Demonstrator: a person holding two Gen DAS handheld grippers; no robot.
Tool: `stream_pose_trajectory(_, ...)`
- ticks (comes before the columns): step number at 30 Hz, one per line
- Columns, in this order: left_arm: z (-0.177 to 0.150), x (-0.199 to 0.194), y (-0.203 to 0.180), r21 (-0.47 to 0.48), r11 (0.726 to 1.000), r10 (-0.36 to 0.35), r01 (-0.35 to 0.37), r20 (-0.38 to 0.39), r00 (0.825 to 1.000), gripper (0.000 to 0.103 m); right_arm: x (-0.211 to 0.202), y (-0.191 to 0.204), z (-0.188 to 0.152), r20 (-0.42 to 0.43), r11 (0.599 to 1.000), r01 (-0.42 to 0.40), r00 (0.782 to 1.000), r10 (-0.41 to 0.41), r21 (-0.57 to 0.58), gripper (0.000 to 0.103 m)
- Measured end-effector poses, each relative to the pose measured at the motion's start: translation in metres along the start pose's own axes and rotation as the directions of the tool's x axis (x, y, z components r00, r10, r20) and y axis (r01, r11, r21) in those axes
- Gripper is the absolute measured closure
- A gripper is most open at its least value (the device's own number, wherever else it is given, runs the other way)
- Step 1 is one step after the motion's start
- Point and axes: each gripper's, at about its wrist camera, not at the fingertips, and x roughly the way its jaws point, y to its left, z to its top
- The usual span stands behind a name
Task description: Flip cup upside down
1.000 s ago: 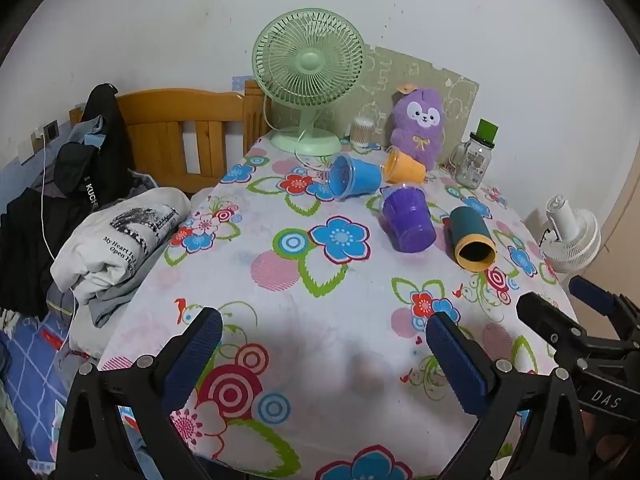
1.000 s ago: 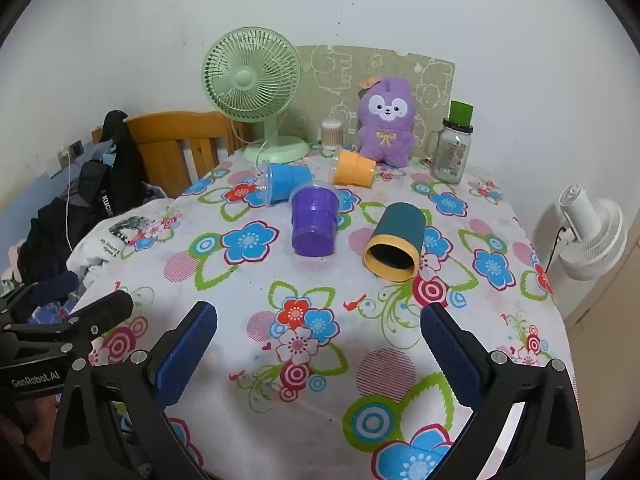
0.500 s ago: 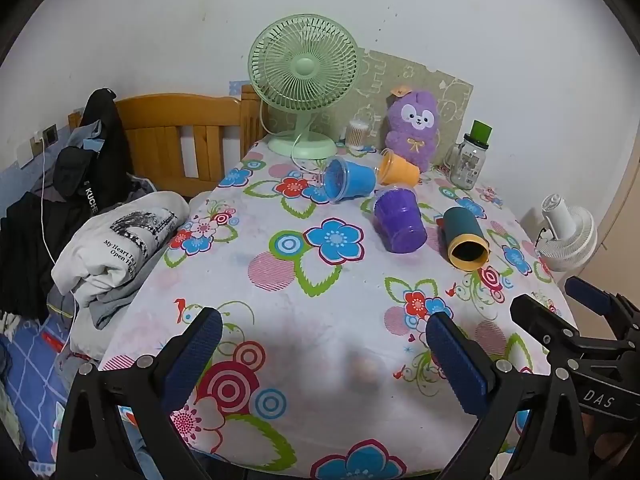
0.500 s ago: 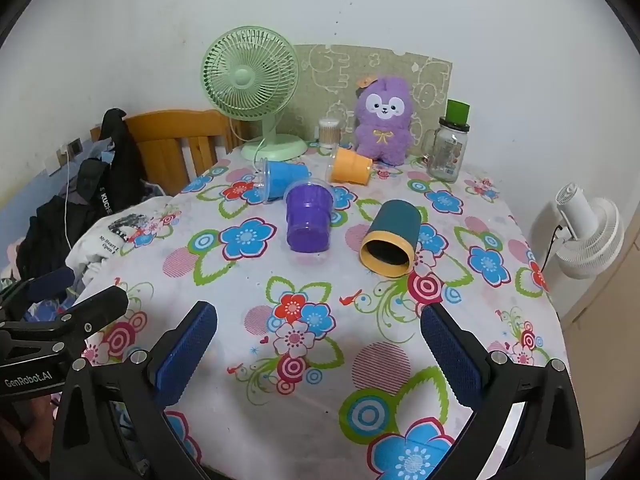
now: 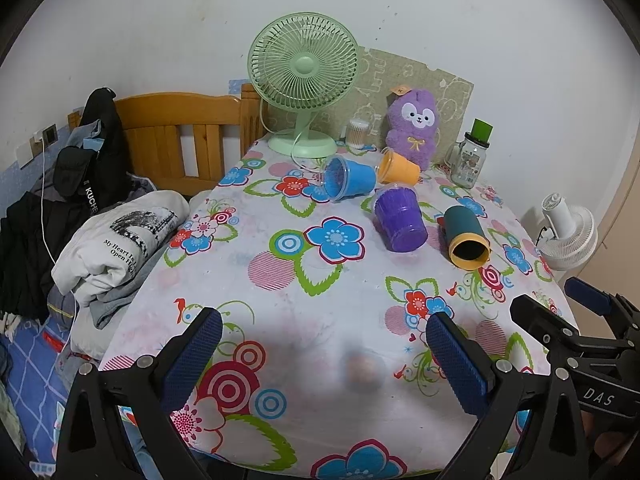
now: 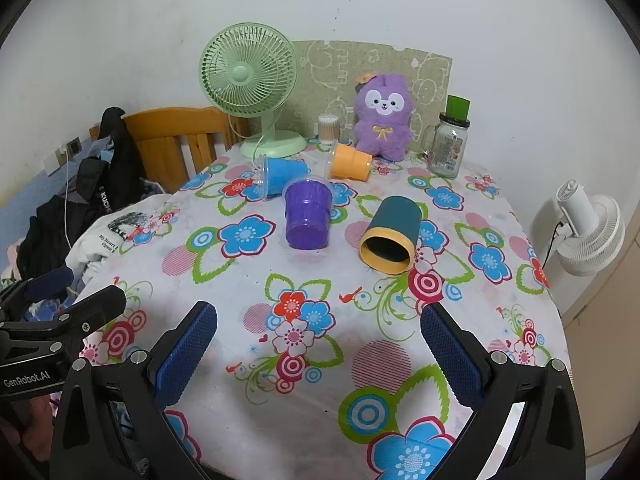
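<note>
Several cups lie on their sides on the flowered tablecloth (image 6: 312, 280): a purple cup (image 6: 307, 216) (image 5: 400, 220), a dark teal cup with a yellow rim (image 6: 390, 234) (image 5: 466, 238), a blue cup (image 6: 282, 176) (image 5: 348, 180) and an orange cup (image 6: 350, 162) (image 5: 398, 167). My left gripper (image 5: 320, 356) is open and empty over the table's near edge. My right gripper (image 6: 318, 350) is open and empty, well short of the cups. Each gripper also shows at the edge of the other's view.
A green desk fan (image 6: 252, 88), a purple plush toy (image 6: 382, 118), a glass jar with a green lid (image 6: 450, 140) and a small container (image 6: 328, 130) stand at the back. Folded clothes (image 5: 116, 240) and a wooden bed frame (image 5: 176, 136) lie left. A white fan (image 6: 588, 228) stands right.
Both grippers have drawn back a little from the table, so the cups look slightly farther away. The cups have not moved. Both stay open.
</note>
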Motion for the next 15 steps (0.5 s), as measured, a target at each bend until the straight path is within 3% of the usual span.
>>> stream_pose_trajectory(15,-0.0030,0.0054,-0.0002,-0.002,1.000,-0.001,0.001,-0.012,1.000,0.000,0.0089,0.0013,-0.0013,-0.021,1.000,0.004,1.000,-0.004,-0.001,0.000)
